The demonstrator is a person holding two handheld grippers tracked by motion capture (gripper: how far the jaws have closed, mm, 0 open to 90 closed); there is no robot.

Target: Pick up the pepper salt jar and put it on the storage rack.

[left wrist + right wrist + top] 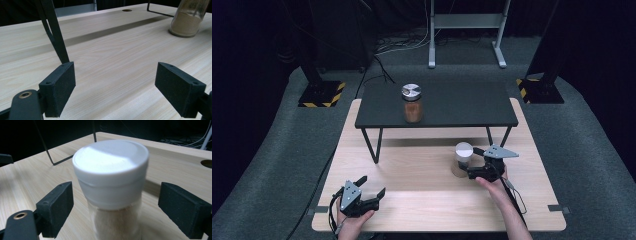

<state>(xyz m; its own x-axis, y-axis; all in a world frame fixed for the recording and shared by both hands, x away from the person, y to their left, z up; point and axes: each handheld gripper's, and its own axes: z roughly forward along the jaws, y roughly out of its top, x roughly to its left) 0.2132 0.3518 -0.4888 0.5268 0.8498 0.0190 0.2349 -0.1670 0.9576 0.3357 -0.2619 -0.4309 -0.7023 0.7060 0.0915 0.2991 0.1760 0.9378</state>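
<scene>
Low over the table, right gripper (476, 161) fingers (55, 207) straddle white-lidded jar (112, 187).

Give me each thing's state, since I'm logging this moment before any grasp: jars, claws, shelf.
White-lidded jar: upright on the wooden table, lid on, between the right claw's jaws, not gripped.
Metal-lidded jar: upright on the black shelf, lid on, untouched.
Right claw: open, pads apart from the jar.
Left claw: open, nothing between its jaws.
Black shelf: standing level on the table.

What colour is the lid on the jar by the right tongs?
White; the lid shows best in the right gripper view.
</scene>
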